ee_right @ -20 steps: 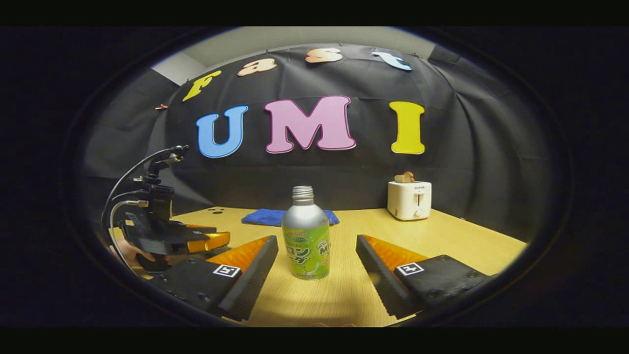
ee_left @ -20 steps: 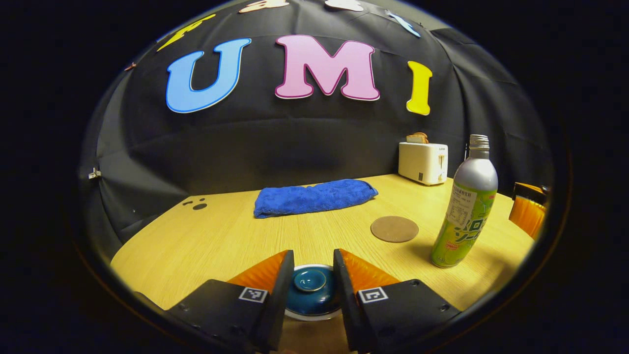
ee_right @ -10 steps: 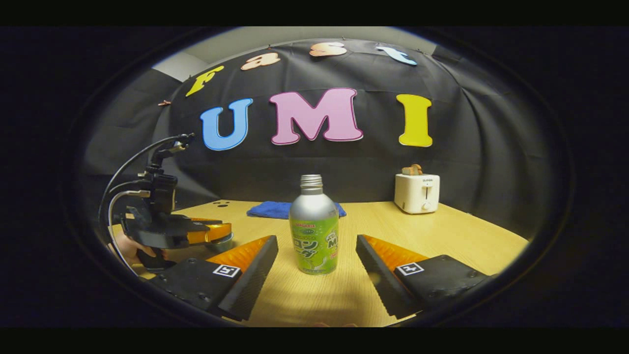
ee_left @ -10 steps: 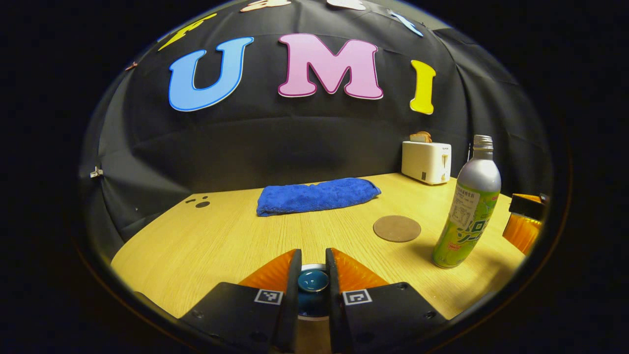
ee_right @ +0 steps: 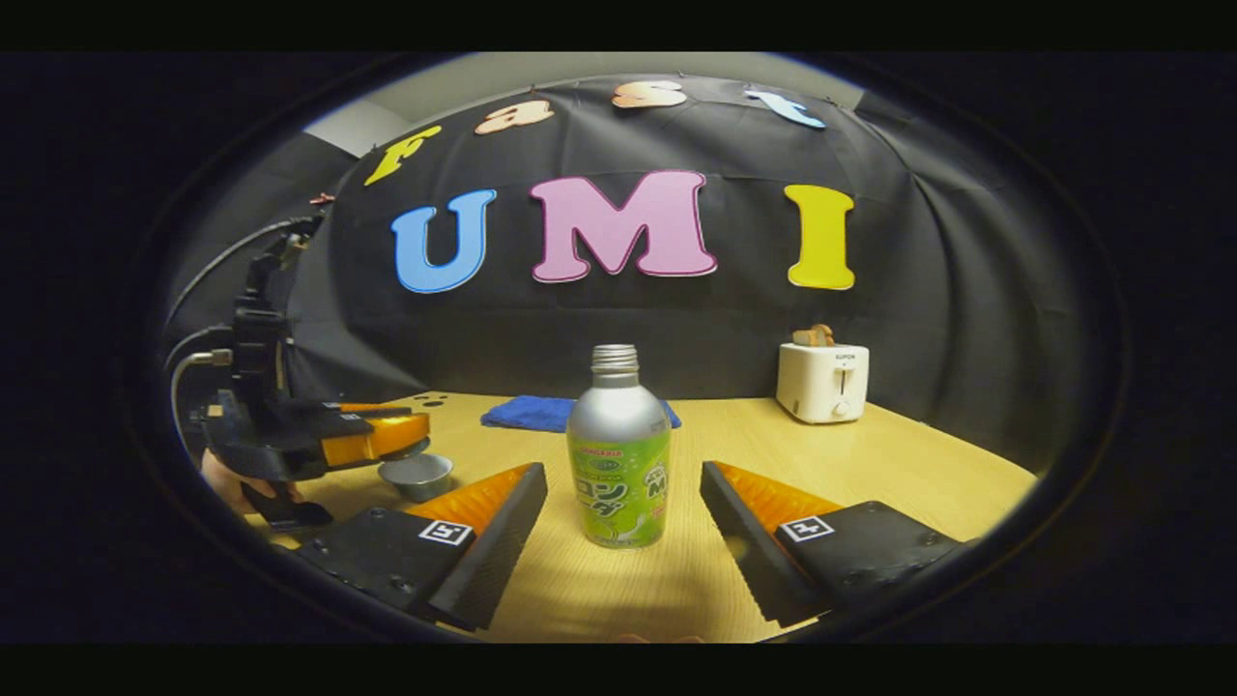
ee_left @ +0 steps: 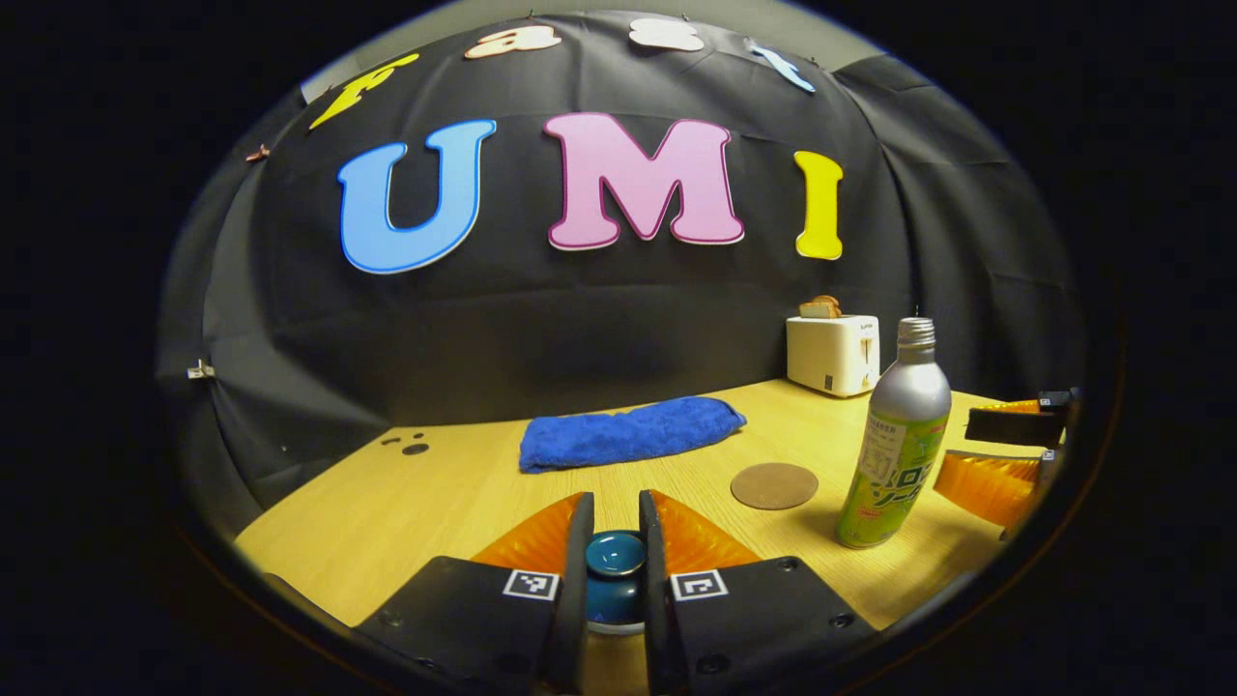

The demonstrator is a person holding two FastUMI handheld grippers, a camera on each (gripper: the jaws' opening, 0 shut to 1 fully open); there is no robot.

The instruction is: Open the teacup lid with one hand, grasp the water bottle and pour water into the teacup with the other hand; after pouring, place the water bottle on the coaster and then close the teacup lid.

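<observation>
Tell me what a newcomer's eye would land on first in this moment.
Probably the green-and-silver water bottle, uncapped and upright mid-table, framed between the open fingers of the right gripper. Next, at the left of the right gripper view, the left gripper holds the blue teacup lid by its knob above the open teacup. Behind lie a round coaster, a blue towel and a white toaster.

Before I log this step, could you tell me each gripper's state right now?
Left gripper: shut on the teacup lid.
Right gripper: open, the water bottle between its fingers, untouched.
</observation>
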